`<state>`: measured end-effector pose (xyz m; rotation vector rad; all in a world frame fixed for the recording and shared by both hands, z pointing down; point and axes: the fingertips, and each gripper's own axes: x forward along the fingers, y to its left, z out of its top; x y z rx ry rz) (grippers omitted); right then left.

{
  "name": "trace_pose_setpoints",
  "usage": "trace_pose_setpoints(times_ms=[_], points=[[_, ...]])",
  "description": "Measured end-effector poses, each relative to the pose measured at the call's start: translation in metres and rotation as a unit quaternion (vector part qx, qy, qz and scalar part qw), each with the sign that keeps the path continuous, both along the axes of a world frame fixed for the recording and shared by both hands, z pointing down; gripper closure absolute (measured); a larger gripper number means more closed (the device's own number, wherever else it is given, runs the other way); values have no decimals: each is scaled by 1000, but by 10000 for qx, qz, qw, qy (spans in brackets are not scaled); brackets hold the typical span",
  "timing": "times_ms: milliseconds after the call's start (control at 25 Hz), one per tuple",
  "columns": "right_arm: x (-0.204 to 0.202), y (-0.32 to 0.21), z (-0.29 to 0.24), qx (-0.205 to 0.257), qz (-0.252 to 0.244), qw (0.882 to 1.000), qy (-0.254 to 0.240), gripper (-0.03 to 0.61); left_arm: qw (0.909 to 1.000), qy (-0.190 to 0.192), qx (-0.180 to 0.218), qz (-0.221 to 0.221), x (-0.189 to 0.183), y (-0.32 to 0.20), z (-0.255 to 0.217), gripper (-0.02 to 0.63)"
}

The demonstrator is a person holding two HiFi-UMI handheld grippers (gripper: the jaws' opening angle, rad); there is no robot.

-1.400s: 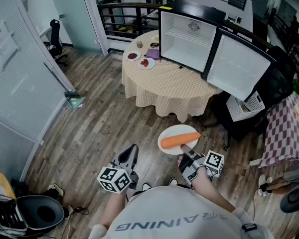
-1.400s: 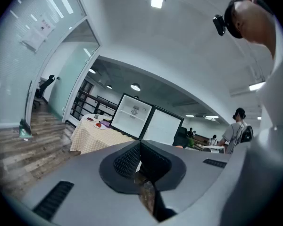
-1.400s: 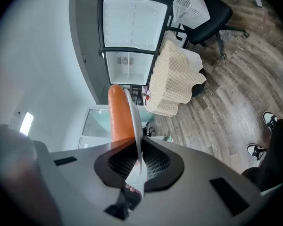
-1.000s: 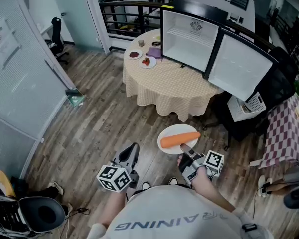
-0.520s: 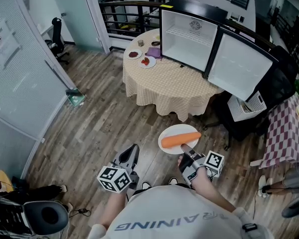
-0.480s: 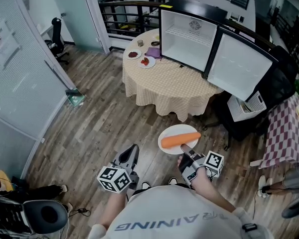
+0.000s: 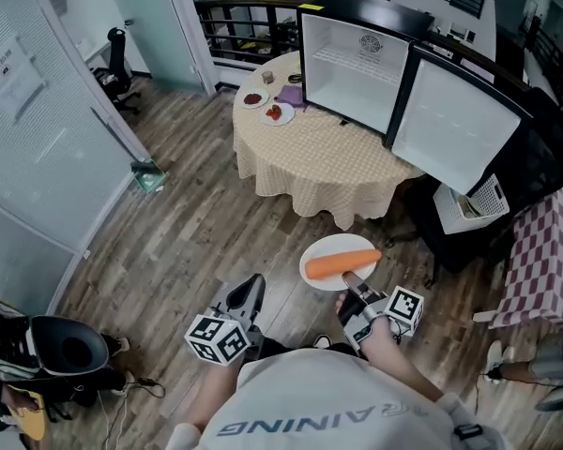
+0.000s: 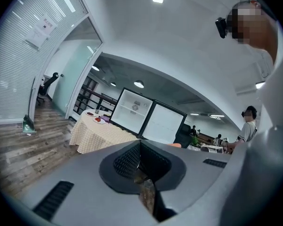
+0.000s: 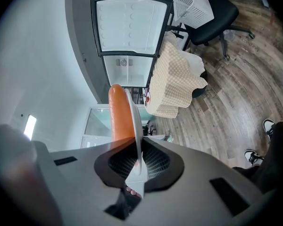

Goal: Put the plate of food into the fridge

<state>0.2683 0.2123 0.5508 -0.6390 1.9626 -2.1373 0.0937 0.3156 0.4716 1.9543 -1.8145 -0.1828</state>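
A white plate (image 7: pixel 336 252) with a long orange carrot (image 7: pixel 341 264) on it hangs level over the wooden floor, and my right gripper (image 7: pixel 350 280) is shut on its near rim. In the right gripper view the plate (image 9: pixel 137 131) shows edge-on between the jaws, with the carrot (image 9: pixel 120 112) on its left side. My left gripper (image 7: pixel 250 287) is beside it to the left, shut with nothing in it (image 8: pixel 140 161). The open fridge (image 7: pixel 355 64) stands on the round table (image 7: pixel 310 157) ahead, with its door (image 7: pixel 450 125) swung to the right.
Two small plates of food (image 7: pixel 266 107) and a purple thing (image 7: pixel 290 95) lie on the table left of the fridge. A black office chair (image 7: pixel 530 162) and a white basket (image 7: pixel 471 202) stand right of the table. A checked table (image 7: pixel 544 247) is at the far right. A glass partition (image 7: pixel 47 129) runs along the left.
The whole scene has shifted slightly, with the table and fridge a little nearer. Both grippers keep their places in the view, and the plate is still held the same way.
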Motion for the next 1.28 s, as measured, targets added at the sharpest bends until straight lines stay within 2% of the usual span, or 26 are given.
trace_pose_setpoints(times_ms=[280,400,520,840,1280], points=[[14,-13,15,-88,-90,9999,48,538,9998,-68,-170,-60,18,-10,11,606],[11,-21,14,-113,-58,9999,4,538,9997,-125,-186,-31,14,-20,11,606],[3,-34,13,-54,-10,10000,13,538,9999,-17,-121,-41,3,-33,10,606],[-38,-73,8,28,161,9998,68,538,9998,179,24,95,-46,-82,12,606],[-135,-113,-5,61,292,9995,73,538,9994,201,71,262,-147,-126,11,606]])
